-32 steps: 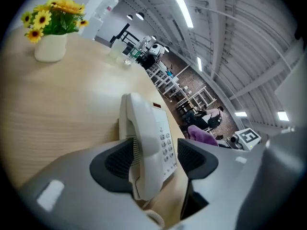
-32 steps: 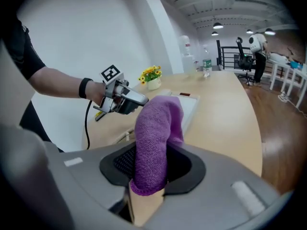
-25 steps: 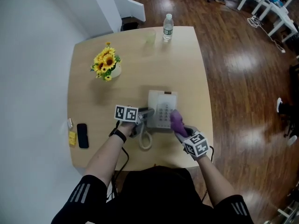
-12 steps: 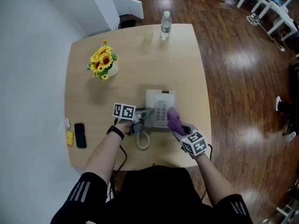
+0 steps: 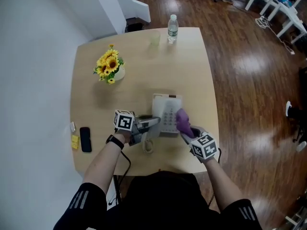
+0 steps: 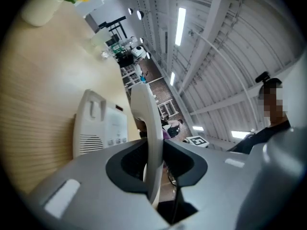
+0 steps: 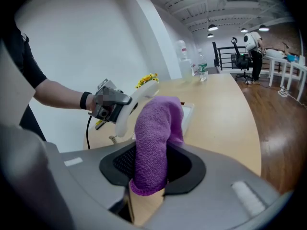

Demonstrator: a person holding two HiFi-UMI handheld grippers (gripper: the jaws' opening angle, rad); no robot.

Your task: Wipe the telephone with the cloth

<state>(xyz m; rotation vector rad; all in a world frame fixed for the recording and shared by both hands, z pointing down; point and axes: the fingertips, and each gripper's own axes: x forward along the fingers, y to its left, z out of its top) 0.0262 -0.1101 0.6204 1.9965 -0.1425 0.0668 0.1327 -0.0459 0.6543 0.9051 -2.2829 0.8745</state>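
Note:
The white telephone base point(image 5: 167, 112) sits near the table's front edge. My left gripper point(image 5: 140, 125) has just been closing and is now shut on the white handset point(image 5: 149, 122), which hangs lifted off the base's left side. In the left gripper view the handset point(image 6: 147, 128) stands clamped between the jaws, with the base point(image 6: 100, 123) beyond it. The coiled cord point(image 5: 148, 145) hangs below. My right gripper point(image 5: 191, 131) is shut on a purple cloth point(image 5: 182, 119) over the base's right edge. In the right gripper view the cloth point(image 7: 154, 133) rises from the jaws.
A vase of sunflowers point(image 5: 110, 66) stands at the left back of the wooden table point(image 5: 192, 71). A water bottle point(image 5: 172, 28) and a clear cup point(image 5: 154, 39) stand at the far edge. A black device point(image 5: 85, 139) and a yellow note point(image 5: 74, 142) lie at the left.
The left gripper closed on the handset and lifted it up off the base. The right gripper with the cloth stayed where it was.

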